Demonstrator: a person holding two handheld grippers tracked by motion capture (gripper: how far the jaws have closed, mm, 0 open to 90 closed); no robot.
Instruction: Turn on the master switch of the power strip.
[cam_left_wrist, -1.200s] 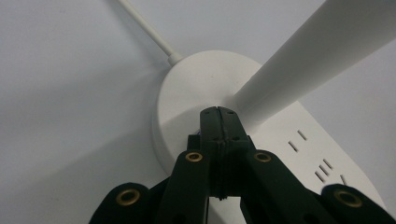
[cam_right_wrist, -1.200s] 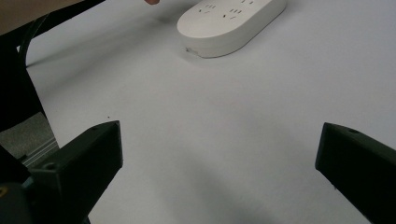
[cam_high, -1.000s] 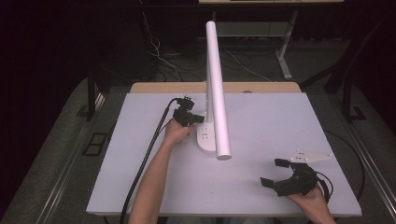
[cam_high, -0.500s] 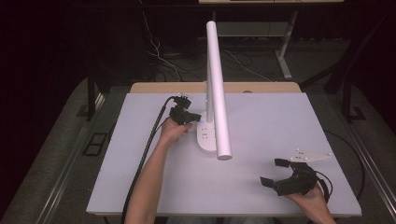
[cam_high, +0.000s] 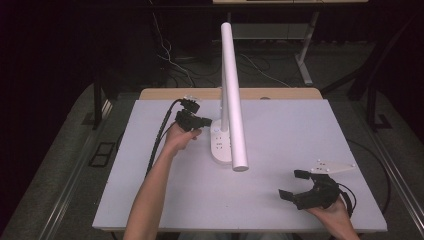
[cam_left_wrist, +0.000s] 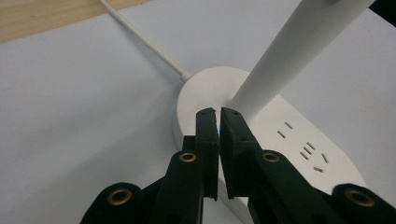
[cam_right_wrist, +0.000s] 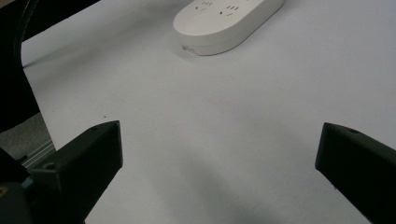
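A white desk lamp stands mid-table on an oval base (cam_high: 220, 146) with socket slots, and its long tube head (cam_high: 233, 90) reaches toward me. My left gripper (cam_high: 202, 120) hovers at the base's left end beside the stem. In the left gripper view its jaws (cam_left_wrist: 217, 112) are shut with only a thin slit between them and hold nothing; they point at the base (cam_left_wrist: 289, 140) just in front of the stem (cam_left_wrist: 289, 51), and a small blue glow shows behind them. My right gripper (cam_high: 291, 184) rests at the near right, open and empty (cam_right_wrist: 219, 144).
The lamp's white cable (cam_left_wrist: 140, 39) runs off the back of the white tabletop (cam_high: 280, 125) toward a wooden strip (cam_high: 165, 94). A black cable (cam_high: 160, 135) trails from the left gripper along the table's left side. Dark floor and table legs lie beyond.
My left gripper has lifted a little from the lamp base. The right gripper and the lamp have stayed where they were.
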